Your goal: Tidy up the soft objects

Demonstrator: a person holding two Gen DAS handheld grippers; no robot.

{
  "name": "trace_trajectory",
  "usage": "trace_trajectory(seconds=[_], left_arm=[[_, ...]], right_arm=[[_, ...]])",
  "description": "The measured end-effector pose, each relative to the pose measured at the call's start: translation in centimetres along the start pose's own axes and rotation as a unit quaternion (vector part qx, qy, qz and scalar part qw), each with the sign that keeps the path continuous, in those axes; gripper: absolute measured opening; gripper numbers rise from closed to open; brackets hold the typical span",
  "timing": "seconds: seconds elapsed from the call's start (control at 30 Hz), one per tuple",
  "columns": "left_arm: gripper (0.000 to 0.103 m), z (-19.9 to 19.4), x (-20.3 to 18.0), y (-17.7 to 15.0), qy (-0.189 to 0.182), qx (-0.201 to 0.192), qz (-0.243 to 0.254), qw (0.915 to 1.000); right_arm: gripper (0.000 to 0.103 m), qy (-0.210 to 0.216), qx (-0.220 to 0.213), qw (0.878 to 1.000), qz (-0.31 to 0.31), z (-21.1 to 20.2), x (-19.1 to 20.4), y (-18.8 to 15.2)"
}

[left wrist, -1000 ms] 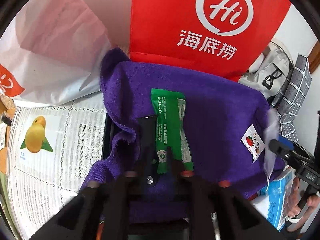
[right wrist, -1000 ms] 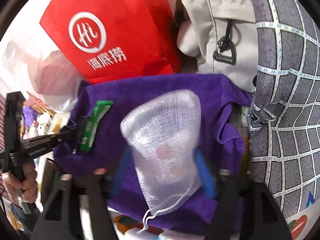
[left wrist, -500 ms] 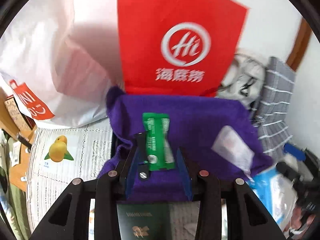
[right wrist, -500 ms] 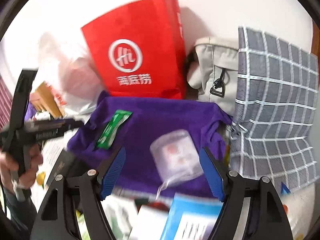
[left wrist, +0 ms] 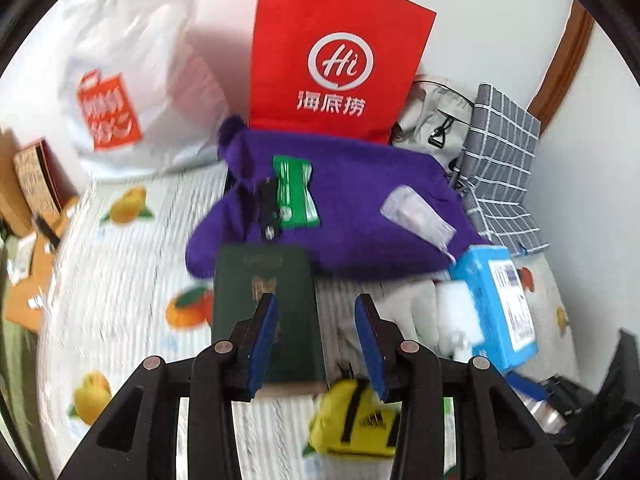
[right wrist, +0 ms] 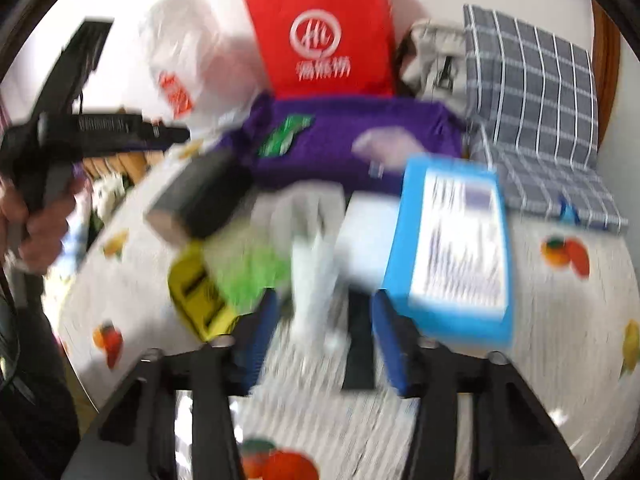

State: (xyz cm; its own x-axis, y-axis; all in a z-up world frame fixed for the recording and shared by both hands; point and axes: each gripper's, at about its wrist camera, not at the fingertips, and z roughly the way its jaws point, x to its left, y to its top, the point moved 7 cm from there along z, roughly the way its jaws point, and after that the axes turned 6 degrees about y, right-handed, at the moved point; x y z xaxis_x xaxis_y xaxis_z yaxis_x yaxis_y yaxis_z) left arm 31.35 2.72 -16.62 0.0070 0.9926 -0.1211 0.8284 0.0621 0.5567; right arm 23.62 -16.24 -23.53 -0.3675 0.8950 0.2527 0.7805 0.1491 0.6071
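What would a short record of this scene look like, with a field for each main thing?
surface: bedcover printed with fruit
purple towel: spread in front of the red paper bag
on the towel: green sachet, mesh pouch
dark green booklet: at the towel's near edge
blue box: right of the booklet
left gripper: jaws opening, nothing between
right gripper: jaws closing, blurred, grip unclear
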Motion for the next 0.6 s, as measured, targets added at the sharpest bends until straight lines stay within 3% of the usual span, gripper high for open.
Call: trace_trajectory(seconds=[0.13, 0.23, 0.27, 0.4, 0.47, 0.5, 0.6], left_arm=[[0.038, -1.0, 0.8, -2.6, 0.002, -0.005, -0.005, 1.0], [0.043, -1.4, 1.6, -4.2, 0.014, -0.006, -0.001, 0.9999], [0.049, -1.3, 1.8, -4.5, 0.014, -0.004, -0.001, 0.9999], [0.051, -0.9, 2.4, -6.3, 0.007, 0.009, -0.005, 0.9999], [0.051, -0.8, 2.5, -6.7, 0.003, 0.012, -0.003, 0.9999], [0.051, -0.7, 2.4, -7.0, 0.002, 0.014, -0.002, 0.9999], [0.051, -0.1, 2.0, -7.7, -0.003, 0.024, 0.0, 0.9997]], right_arm=[[0.042, 0.003, 0.002, 1.0, -0.004, 1.1, 1.2, -2.2], [0.042, -0.026, -0.008, 0.999, -0.02, 2.0, 1.6, -2.5], [0.042, -0.033, -0.009, 0.999, -0.027, 2.4, 1.7, -2.5], [0.042, -0.056, 0.006, 0.998, -0.039, 4.7, 1.8, -2.3], [0.033, -0.069, 0.006, 0.997, -0.042, 5.6, 1.6, -2.3], [0.016, -0.071, 0.005, 0.997, -0.04, 5.8, 1.4, -2.2], [0.017, -0.055, 0.001, 0.998, -0.019, 4.7, 1.4, -2.8]])
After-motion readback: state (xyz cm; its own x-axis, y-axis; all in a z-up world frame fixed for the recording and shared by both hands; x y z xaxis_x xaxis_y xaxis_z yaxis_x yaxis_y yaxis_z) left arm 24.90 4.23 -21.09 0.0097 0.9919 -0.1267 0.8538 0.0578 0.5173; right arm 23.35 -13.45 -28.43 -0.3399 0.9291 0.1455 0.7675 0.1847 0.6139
